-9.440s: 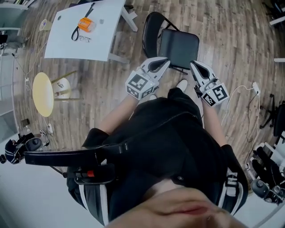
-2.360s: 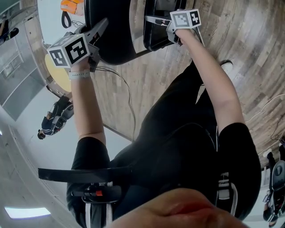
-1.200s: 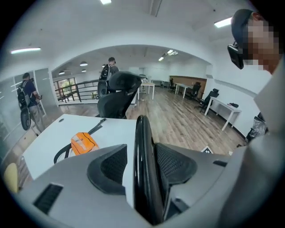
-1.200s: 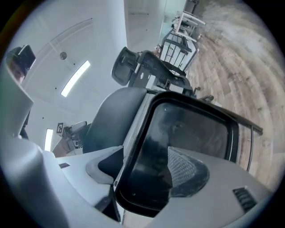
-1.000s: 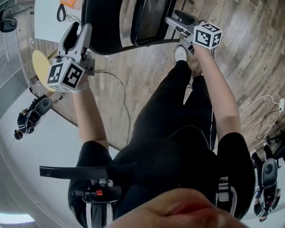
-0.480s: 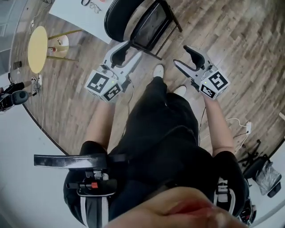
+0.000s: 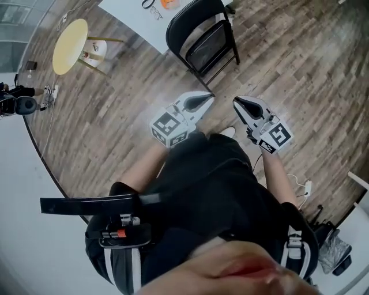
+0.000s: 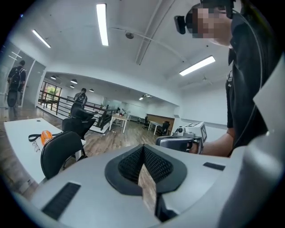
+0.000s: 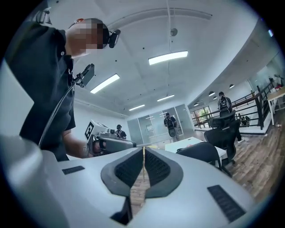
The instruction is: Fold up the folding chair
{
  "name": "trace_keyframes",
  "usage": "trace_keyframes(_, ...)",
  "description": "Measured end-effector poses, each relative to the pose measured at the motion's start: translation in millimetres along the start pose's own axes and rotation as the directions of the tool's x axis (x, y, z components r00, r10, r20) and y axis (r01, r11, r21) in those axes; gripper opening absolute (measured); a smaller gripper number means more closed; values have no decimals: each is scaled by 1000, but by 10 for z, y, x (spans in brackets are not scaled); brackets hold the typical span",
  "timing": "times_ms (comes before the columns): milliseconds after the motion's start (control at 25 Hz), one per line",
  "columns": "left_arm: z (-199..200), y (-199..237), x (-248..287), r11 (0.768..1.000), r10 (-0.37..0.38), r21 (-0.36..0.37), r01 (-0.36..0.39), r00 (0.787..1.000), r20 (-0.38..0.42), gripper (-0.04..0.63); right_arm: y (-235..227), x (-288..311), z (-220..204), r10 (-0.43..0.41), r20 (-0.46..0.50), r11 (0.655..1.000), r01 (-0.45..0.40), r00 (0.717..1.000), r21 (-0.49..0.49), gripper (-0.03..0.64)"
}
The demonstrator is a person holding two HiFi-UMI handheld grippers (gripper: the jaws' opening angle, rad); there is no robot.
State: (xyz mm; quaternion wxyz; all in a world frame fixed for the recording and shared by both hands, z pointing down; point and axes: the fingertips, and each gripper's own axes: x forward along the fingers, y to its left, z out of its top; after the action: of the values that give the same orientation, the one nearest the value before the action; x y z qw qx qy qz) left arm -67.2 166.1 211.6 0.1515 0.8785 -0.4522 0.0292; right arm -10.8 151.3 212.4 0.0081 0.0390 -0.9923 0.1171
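We hold left tool (image 7: 203, 99) and right tool (image 7: 239, 103) near us, jaws just closed empty (work seems done); the folded chair (image 7: 199, 34) stands far, beside the tabletop (image 7: 128, 17).

We're in a big open-plan office: strip ceiling lights (image 8: 102, 24), white desks (image 7: 132, 17), swivel chairs (image 9: 225, 127), glass partitions (image 9: 156, 127) far off.
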Motion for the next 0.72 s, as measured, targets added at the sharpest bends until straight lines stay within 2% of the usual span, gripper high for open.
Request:
trace_keyframes(40,0,-43,-39,1000,-3,15,3,1000,-1,5,67,18,36,-4,3,1000,4,1000,-9,9)
trace_keyframes(160,-36,-51,-177,999,-3,35,3,1000,-3,5,256,143,126,-19,-8,998,18,1000,-66,8)
trace_keyframes(280,-35,55,-367,1000,4,13,-4,1000,10,5,404,308,227,-33,-2,993,32,999,-115,8)
trace_keyframes(480,95,312,-631,999,22,24,-24,999,49,5,503,593,308,-37,5,991,38,999,-128,8)
trace_keyframes(720,141,393,-885,999,18,34,-20,997,71,5,728,832,307,-31,-8,988,30,999,-151,8)
